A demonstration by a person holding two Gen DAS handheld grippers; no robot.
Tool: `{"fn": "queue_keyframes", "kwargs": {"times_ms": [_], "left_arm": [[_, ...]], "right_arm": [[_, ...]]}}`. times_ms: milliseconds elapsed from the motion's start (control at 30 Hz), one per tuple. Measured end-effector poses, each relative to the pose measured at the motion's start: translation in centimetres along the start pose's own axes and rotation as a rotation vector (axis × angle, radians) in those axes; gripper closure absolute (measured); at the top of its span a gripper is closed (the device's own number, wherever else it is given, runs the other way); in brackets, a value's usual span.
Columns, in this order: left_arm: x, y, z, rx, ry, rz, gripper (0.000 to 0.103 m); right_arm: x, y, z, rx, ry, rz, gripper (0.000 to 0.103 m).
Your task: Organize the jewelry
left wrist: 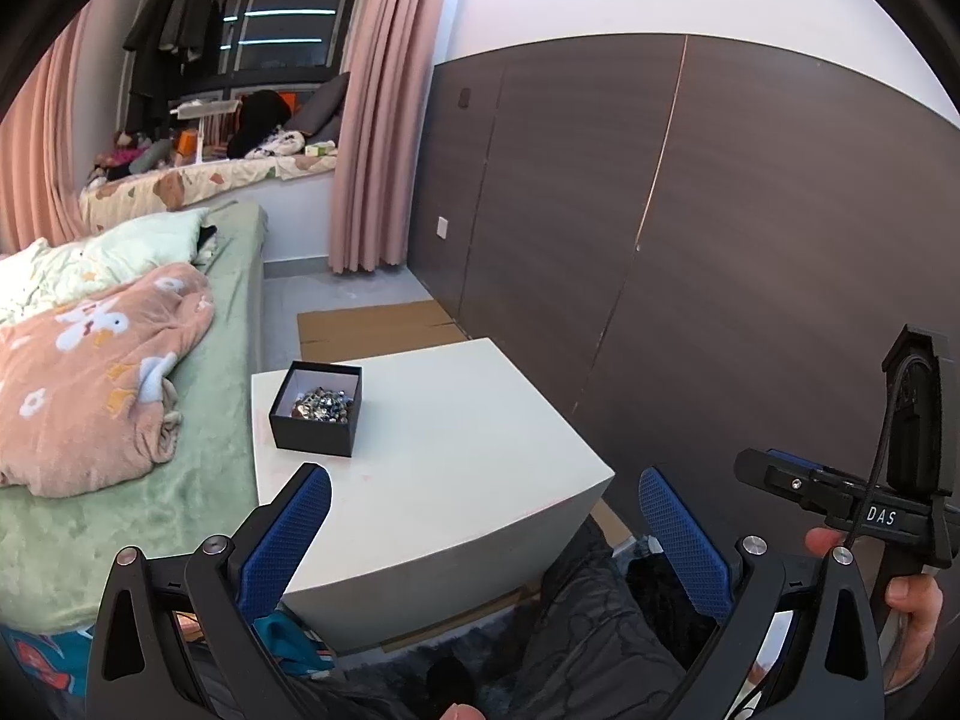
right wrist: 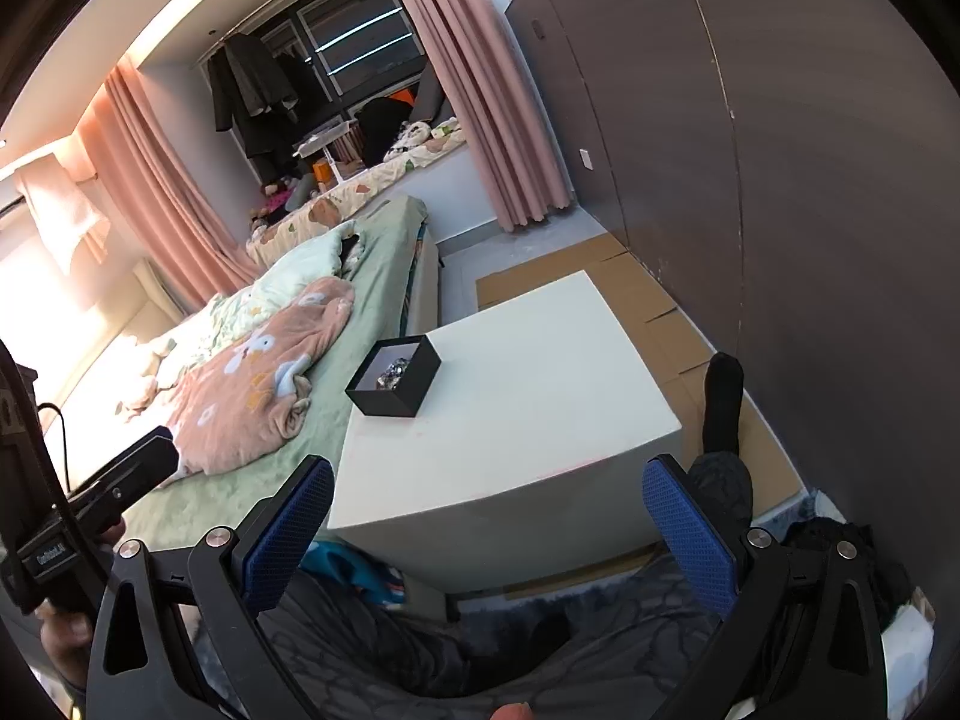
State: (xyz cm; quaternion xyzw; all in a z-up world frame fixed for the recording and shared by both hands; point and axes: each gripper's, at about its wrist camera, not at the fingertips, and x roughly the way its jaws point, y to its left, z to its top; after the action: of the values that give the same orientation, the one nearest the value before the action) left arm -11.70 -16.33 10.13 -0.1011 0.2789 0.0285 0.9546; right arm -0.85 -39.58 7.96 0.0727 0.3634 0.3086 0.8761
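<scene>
A small black box (left wrist: 316, 408) sits on the white table (left wrist: 468, 450), near the corner by the bed (left wrist: 228, 324). The box has no lid on it. Inside lies a shiny heap of jewelry (left wrist: 322, 407), all in 1 pile. No jewelry shows on the table top around the box.

The left gripper (left wrist: 485, 525) hangs in the air on the near side of the table. Its 2 blue pads are wide apart and hold nothing. The right gripper (right wrist: 488, 519) hangs the same way, wide and empty, also back from the table. Both are well apart from the box.

This fits 2 stories. The jewelry may be all put away in the box now. Or the pile may be waiting to be sorted. The pictures do not say which.

If a claw goes to the box, I think it should go slow and come down from the top. The box looks light, so it may slide or tip. 1 claw could hold the box wall while the other picks. The pieces look small and maybe tangled, so a soft pinch on 1 piece is best.

Some things are hard to see. The pile is too small and glinty to tell rings from chains. In the right view the box wall hides most of it. No lid or tray shows anywhere. The near side of the table is cut off by the grippers.
</scene>
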Motion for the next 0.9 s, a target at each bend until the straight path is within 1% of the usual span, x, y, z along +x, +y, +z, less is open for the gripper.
{"fn": "queue_keyframes", "kwargs": {"times_ms": [233,733,900], "left_arm": [[-0.28,0.01,-0.09,0.009,-0.014,0.041,0.001],[-0.45,-0.24,0.28,0.035,-0.009,0.063,0.0],[-0.23,-0.89,0.39,0.059,-0.007,0.052,0.001]], "right_arm": [[-0.07,-0.14,-0.05,0.001,-0.002,0.001,0.0],[-0.66,-0.19,-0.47,0.021,-0.019,-0.005,0.0],[-0.9,-0.3,-0.44,0.034,-0.02,-0.013,0.0]]}}
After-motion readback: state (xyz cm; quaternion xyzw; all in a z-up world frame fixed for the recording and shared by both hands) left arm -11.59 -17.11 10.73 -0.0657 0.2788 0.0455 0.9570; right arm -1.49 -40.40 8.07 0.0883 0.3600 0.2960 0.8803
